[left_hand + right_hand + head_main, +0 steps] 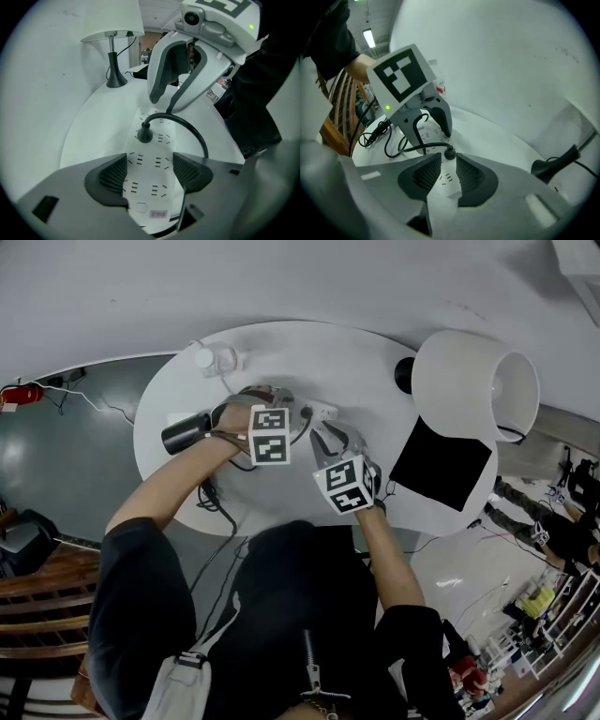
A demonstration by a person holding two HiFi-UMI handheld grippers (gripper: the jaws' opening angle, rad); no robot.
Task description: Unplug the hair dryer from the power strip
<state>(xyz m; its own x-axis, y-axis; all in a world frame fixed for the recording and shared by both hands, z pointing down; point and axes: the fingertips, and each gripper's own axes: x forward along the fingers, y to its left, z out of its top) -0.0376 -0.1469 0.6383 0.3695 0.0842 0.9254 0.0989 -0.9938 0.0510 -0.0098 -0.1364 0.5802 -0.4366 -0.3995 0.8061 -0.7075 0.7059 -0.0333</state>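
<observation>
two grippers meet over the white power strip (151,187) on the round table (281,352). the left gripper (150,165) lies along the strip with its jaws spread wide over one end, apparently to pin it down. the right gripper (449,169), jaws narrow but not closed, faces it, with the black plug (144,135) seated in its socket just beyond the tips. the plug's cable (190,130) arcs away; the hair dryer (183,434) lies near the table's left edge. room above the plug looks free, and the lamp (473,381) stands well apart.
</observation>
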